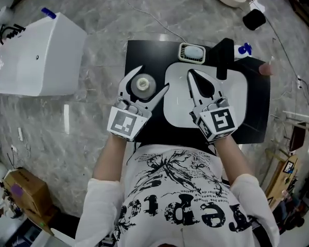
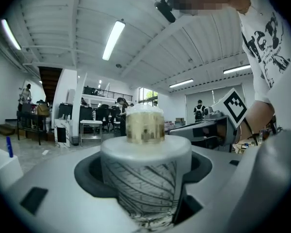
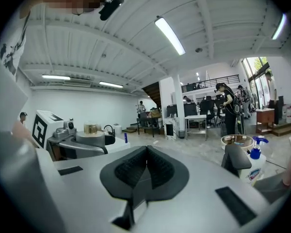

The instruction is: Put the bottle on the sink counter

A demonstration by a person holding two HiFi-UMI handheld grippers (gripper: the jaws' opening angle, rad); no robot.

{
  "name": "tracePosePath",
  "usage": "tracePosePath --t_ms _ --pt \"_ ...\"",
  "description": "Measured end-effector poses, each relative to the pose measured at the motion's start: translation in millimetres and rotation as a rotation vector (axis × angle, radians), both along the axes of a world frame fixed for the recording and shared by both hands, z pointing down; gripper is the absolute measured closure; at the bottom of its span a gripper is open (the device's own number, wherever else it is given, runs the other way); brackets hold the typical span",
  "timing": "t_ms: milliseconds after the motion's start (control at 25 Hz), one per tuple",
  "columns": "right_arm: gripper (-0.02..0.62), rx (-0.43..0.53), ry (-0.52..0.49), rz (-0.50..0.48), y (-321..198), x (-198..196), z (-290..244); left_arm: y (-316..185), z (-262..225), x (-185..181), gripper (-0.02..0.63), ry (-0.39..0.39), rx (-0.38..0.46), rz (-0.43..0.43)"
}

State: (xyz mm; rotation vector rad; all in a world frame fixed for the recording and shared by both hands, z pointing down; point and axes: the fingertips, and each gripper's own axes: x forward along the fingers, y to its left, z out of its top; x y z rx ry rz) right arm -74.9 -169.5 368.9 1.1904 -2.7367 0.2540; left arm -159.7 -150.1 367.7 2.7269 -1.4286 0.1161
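**Kid:** Bottle, where is it now?

**Friend:** In the left gripper. Its two jaws squeeze the white bottle, one on each side. The bottle stands up straight, with its gold cap on top.

**Kid:** Is it on the sink counter yet?

**Friend:** It is over the black counter, just left of the white sink. I cannot tell if its bottom touches. The claw has not let go, so I think the job is nearly done, but not all done.

**Kid:** And the other claw?

**Friend:** The right gripper is pinched closed with nothing in it. It is over the sink, near the black tap.

**Kid:** What is left?

**Friend:** Set the bottle down if it is not down. Then open the jaws and pull away.
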Motion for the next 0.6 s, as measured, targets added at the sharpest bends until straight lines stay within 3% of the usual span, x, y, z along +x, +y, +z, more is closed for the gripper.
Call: tracePosePath --t_ms 200,600 --pt "0.58 -0.04 0.038 0.052 -34.4 -9.1 37.8 -52.0 60.3 -9.3 0.258 -0.065 -0.118 0.084" --pt "0.58 -0.118 0.074 0.074 -105.0 -20.6 98.9 -141.6 143.8 -6.0 0.258 -0.11 -0.222 0.15"
